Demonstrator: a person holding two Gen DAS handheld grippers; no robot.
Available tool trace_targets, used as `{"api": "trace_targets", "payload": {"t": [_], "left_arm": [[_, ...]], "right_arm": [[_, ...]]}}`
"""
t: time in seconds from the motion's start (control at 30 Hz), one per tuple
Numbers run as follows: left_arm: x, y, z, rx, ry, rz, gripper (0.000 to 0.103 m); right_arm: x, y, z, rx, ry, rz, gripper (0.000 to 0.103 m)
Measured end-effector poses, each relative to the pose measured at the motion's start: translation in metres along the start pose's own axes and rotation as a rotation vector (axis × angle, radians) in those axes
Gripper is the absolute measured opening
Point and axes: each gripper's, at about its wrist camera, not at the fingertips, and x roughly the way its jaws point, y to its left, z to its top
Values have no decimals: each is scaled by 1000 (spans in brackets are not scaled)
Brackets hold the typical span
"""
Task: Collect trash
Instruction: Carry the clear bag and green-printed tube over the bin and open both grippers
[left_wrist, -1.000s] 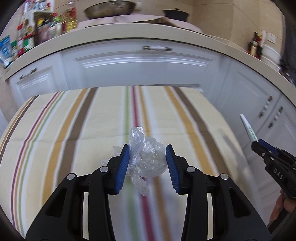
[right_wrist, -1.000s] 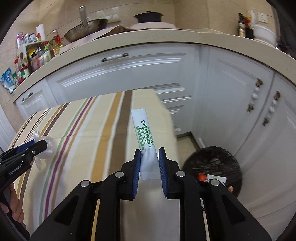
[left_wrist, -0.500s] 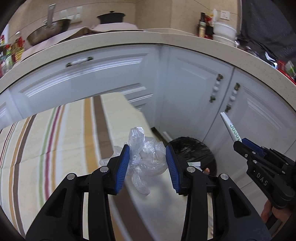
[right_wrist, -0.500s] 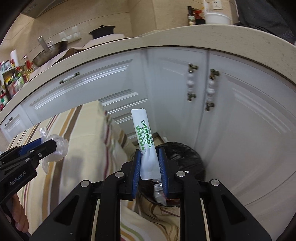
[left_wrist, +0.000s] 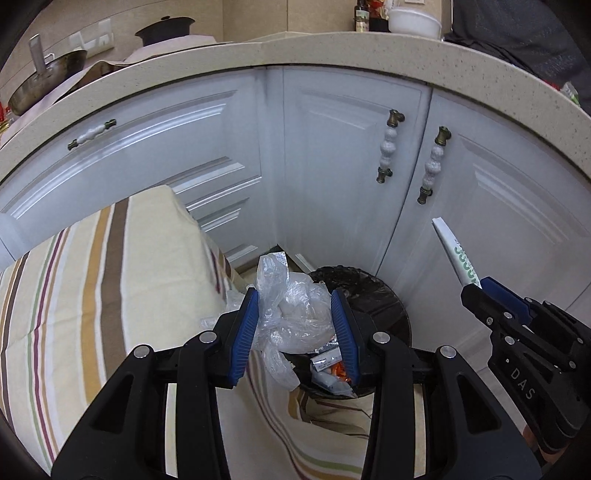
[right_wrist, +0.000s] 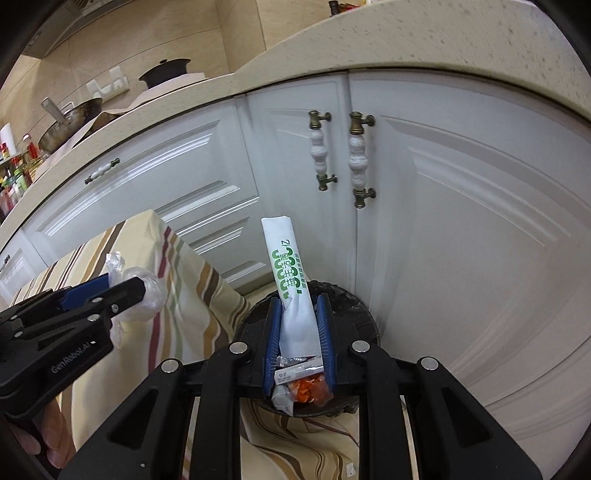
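My left gripper (left_wrist: 294, 325) is shut on a crumpled clear plastic bag (left_wrist: 291, 314) and holds it at the near rim of the black-lined trash bin (left_wrist: 373, 291) on the floor. My right gripper (right_wrist: 297, 328) is shut on a white paper sleeve with green print (right_wrist: 286, 266), upright, right above the same bin (right_wrist: 351, 306). The bin holds wrappers and orange scraps (right_wrist: 306, 387). The right gripper also shows in the left wrist view (left_wrist: 480, 291), and the left gripper with its bag in the right wrist view (right_wrist: 125, 291).
The table with a striped cloth (left_wrist: 92, 288) ends just left of the bin, its cloth hanging to the floor. White corner cabinets with knobbed handles (left_wrist: 388, 147) stand close behind the bin under a beige counter (left_wrist: 332, 48) with pots.
Both grippers have swung right, off the table, and now hang over the trash bin. Each still holds its piece of trash.
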Motion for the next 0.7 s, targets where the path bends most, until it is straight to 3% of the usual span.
{"api": "trace_targets", "payload": {"t": [0.47, 0.57, 0.7], "left_arm": [[62, -38, 11, 67, 57, 5, 40], [74, -42, 11, 72, 76, 4, 48], [76, -42, 11, 78, 77, 10, 53]], "right_arm": [[48, -27, 0, 24, 28, 5, 22], [60, -31, 0, 36, 38, -1, 33], [61, -35, 0, 44, 36, -12, 34]]}}
